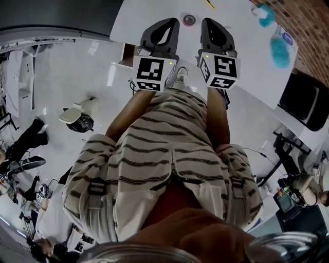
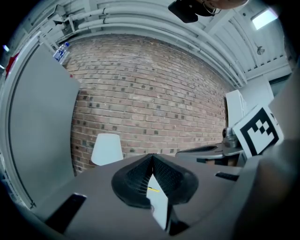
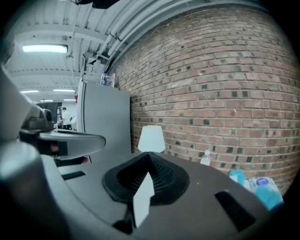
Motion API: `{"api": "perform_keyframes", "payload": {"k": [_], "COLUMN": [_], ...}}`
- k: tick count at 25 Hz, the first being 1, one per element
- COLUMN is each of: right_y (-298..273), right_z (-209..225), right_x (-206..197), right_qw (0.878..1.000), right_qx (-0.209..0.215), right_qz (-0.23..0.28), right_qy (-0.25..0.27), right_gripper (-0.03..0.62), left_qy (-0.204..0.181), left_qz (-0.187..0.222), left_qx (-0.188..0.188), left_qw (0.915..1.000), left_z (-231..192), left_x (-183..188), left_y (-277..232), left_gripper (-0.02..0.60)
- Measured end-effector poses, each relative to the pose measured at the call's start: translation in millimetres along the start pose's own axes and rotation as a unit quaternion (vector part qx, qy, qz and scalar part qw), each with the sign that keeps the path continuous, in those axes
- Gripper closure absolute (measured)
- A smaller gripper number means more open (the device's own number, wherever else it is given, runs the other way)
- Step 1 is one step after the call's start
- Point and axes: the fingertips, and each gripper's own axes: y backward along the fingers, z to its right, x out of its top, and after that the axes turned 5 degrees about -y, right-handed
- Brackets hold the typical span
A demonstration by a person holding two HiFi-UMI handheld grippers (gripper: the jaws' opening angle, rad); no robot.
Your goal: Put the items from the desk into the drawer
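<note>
In the head view I hold both grippers out over the near edge of a white desk. My left gripper and my right gripper sit side by side, each with its marker cube toward me. Both are shut with nothing between the jaws, as the left gripper view and the right gripper view show. On the desk lie a small round item, a yellow pen and blue-and-teal items. No drawer shows in any view.
A brick wall stands behind the desk, with a white cone-shaped shade, a small clear bottle and blue items in front of it. A grey cabinet stands to the left. A dark box sits right of the desk.
</note>
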Motion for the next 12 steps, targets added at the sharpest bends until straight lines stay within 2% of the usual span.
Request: {"api": "perform_keyframes", "payload": {"k": [6, 9, 12], "right_y": [-39.8, -60.0, -72.1], "right_z": [16.8, 17.4, 10.7], "right_x": [-40.4, -64.7, -87.0], "right_qw": [0.993, 0.984, 0.967], "right_qx": [0.03, 0.061, 0.094], "right_qz": [-0.084, -0.134, -0.181], "right_qy": [0.073, 0.105, 0.149], "right_gripper": [0.589, 0.582, 0.556], "left_qy": [0.0, 0.0, 0.001], "left_qz": [-0.016, -0.026, -0.032], "left_qx": [0.018, 0.026, 0.033], "left_qw": [0.9997, 0.9993, 0.9989], "left_z": [-0.8, -5.2, -10.5], "left_x": [-12.2, -18.5, -22.3], "left_y": [-19.8, -27.2, -30.3], "left_gripper": [0.574, 0.574, 0.574]}}
